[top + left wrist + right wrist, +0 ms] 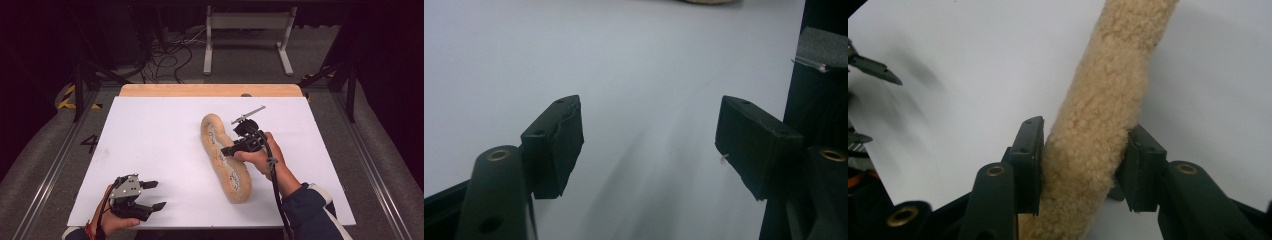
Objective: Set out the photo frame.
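Here, right gripper [1083, 165]: its black pads press both sides of the fleece strap [1103, 115], clamped on it near the strap's middle.
Right hand [262, 157]: wrapped around that gripper's body, the cable trailing back over the sleeve.
Fleece strap: a long tan, fluffy band lying lengthwise on the white table [150, 135], right of centre, its far end curled into a loop.
Left gripper [156, 195]: jaws spread apart with only bare tabletop between them, at the near left corner.
Spacing: the two grippers sit well apart.
Beyond the table: grey floor, cables and a metal stand [247, 37].
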